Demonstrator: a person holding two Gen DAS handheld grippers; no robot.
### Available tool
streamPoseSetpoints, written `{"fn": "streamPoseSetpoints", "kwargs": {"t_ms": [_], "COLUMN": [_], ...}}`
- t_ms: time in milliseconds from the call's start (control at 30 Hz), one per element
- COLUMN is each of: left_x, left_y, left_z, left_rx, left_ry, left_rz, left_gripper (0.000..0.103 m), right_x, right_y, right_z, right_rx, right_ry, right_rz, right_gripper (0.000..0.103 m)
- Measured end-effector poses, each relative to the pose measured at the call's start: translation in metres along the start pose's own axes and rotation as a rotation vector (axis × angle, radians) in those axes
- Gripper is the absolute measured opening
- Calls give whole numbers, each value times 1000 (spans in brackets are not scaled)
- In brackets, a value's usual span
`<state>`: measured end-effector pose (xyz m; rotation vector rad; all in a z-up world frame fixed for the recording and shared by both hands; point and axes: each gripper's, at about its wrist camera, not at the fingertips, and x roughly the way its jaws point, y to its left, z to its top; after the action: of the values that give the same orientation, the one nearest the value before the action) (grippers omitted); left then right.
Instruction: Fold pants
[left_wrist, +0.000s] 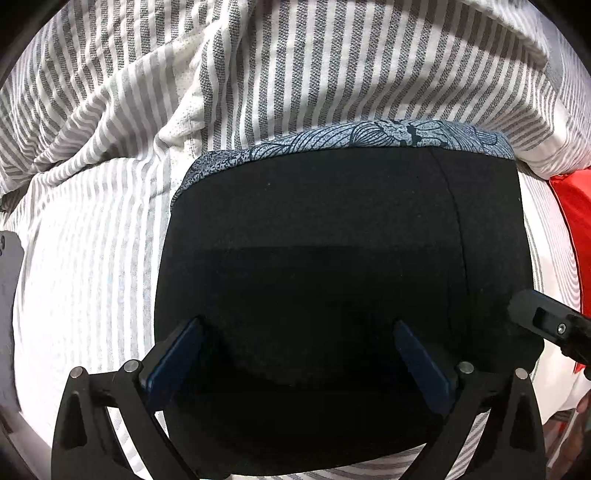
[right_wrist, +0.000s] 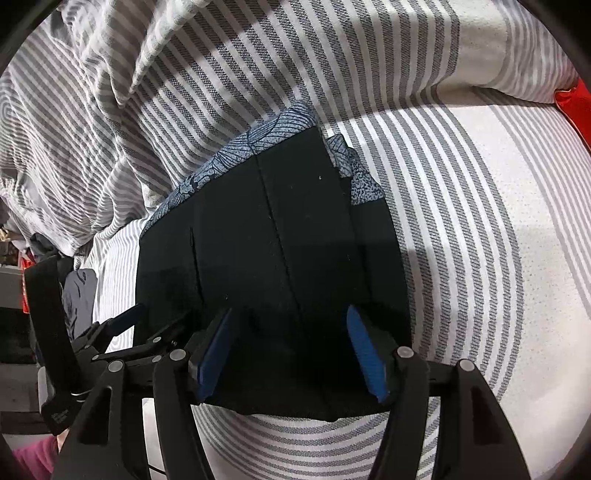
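The pants (left_wrist: 314, 229) are black with a blue-grey floral printed band along the far edge. They lie folded into a compact rectangle on a striped bed. My left gripper (left_wrist: 297, 325) is open, its blue pads spread over the near part of the pants. My right gripper (right_wrist: 291, 314) is open too, over the near edge of the same pants (right_wrist: 266, 221). The left gripper also shows in the right wrist view (right_wrist: 140, 314) at the pants' left side. The right gripper's tip shows in the left wrist view (left_wrist: 535, 317) at the right. Neither holds cloth.
A grey-and-white striped sheet (left_wrist: 92, 258) covers the bed. A rumpled striped duvet (left_wrist: 258, 74) is heaped behind the pants. Something red (left_wrist: 572, 221) lies at the right edge. Dark clutter (right_wrist: 22, 258) sits at the left past the bed.
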<state>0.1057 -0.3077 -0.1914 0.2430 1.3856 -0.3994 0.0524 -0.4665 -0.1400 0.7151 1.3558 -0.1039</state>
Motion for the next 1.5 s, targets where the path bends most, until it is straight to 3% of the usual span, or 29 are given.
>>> {"fn": "streamPoseSetpoints", "kwargs": {"t_ms": [933, 1000, 1167, 1233, 1333, 1433, 1500], "left_x": [8, 9, 10, 10, 9, 9, 8], "left_y": [9, 11, 14, 15, 16, 18, 17], "left_z": [5, 5, 6, 6, 4, 3, 2], "left_rx": [-9, -12, -15, -14, -13, -14, -12], "left_ry": [20, 17, 17, 14, 4, -1, -3], "left_rz": [-24, -30, -36, -35, -36, -40, -35], "left_gripper": [103, 103, 103, 103, 103, 103, 103], "right_x": [-2, -11, -24, -20, -9, 19, 25], "right_y": [5, 6, 7, 7, 14, 15, 17], "right_z": [4, 7, 38, 53, 67, 63, 56], "right_rx": [38, 51, 59, 80, 56, -7, -60], "right_ry": [-9, -31, -100, -100, -100, -17, -38], "right_rz": [9, 13, 25, 29, 23, -54, -66], "right_gripper": [71, 67, 38, 31, 31, 29, 29]}}
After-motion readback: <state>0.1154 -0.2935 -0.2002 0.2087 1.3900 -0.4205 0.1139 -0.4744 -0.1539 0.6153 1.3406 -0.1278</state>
